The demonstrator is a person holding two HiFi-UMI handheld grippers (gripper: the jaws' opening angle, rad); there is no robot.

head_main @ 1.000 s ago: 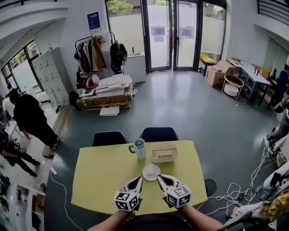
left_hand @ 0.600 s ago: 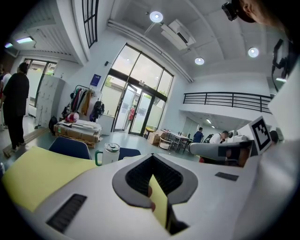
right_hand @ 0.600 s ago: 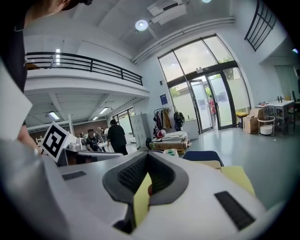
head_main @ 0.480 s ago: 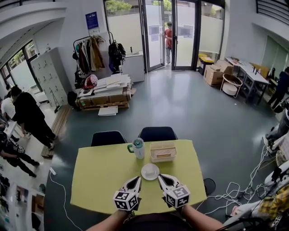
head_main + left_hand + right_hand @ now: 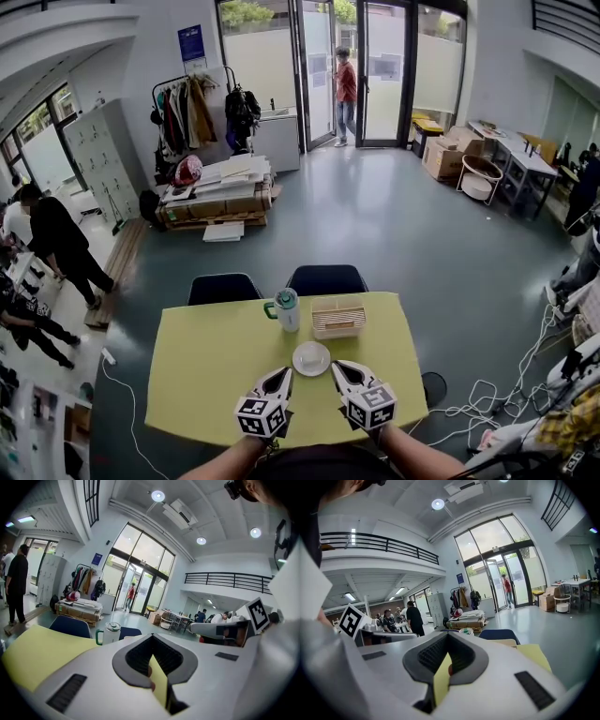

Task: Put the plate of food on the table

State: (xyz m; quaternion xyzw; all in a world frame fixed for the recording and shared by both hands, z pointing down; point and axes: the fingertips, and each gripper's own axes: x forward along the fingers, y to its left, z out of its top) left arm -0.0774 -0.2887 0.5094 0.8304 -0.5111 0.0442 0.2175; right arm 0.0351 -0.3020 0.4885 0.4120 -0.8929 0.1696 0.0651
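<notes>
Person in red point(image 5: 346, 82) now inside the doorway, left claw point(image 5: 284, 373) and right claw point(image 5: 337, 367) unmoved, both pinched narrow and empty, plate point(image 5: 311, 357) just ahead between them on the yellow counter point(image 5: 206, 366)

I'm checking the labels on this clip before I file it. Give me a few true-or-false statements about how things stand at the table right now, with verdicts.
1. The white plate lies on the yellow table, just ahead of the left gripper and the right gripper. True.
2. The left gripper holds the white plate. False: its fingers are together on nothing, and the plate lies clear of both grippers.
3. The green-lidded mug stands left of the slatted basket. True.
4. The two dark chairs stand at the table's near edge, beside the grippers. False: they stand at its far side, beyond the mug and the basket.
</notes>
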